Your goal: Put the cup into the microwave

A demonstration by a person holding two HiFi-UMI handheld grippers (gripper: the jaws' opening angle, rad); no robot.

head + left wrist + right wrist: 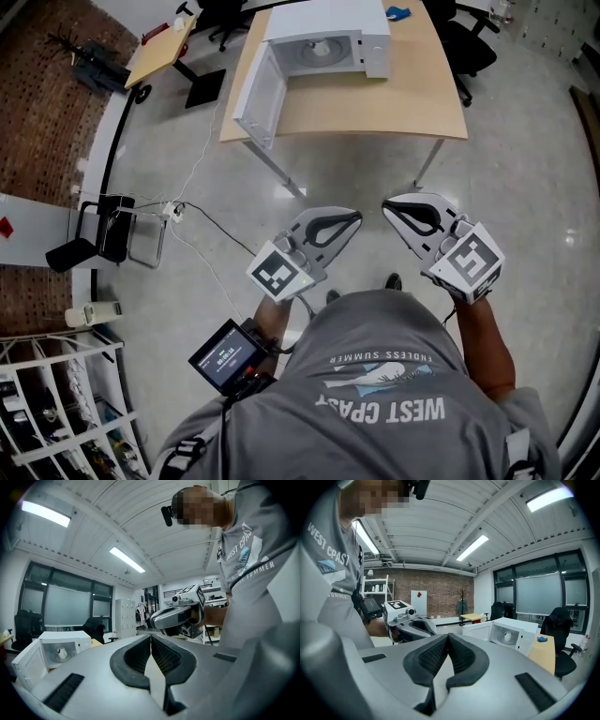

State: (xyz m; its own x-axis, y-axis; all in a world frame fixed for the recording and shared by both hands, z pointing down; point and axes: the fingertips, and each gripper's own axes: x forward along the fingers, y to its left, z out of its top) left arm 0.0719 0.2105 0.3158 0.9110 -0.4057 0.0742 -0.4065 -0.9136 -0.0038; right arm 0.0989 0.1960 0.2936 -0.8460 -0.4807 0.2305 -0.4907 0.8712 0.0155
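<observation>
The white microwave (323,42) stands on the wooden table (394,103) at the top of the head view, its door (258,94) swung open to the left. A white cup (322,50) stands inside on the turntable; the cup (61,653) also shows in the left gripper view, and the cup (507,636) in the right gripper view. My left gripper (356,218) and right gripper (386,208) hover side by side over the floor, well short of the table. Both are shut with nothing between their pads. My left gripper (151,637) and right gripper (447,635) show their jaws meeting.
A blue object (397,13) lies on the table right of the microwave. Office chairs (469,42) stand behind it. A cable (206,225) runs across the floor to a black stool (103,234) at the left. White shelving (56,403) fills the lower left corner.
</observation>
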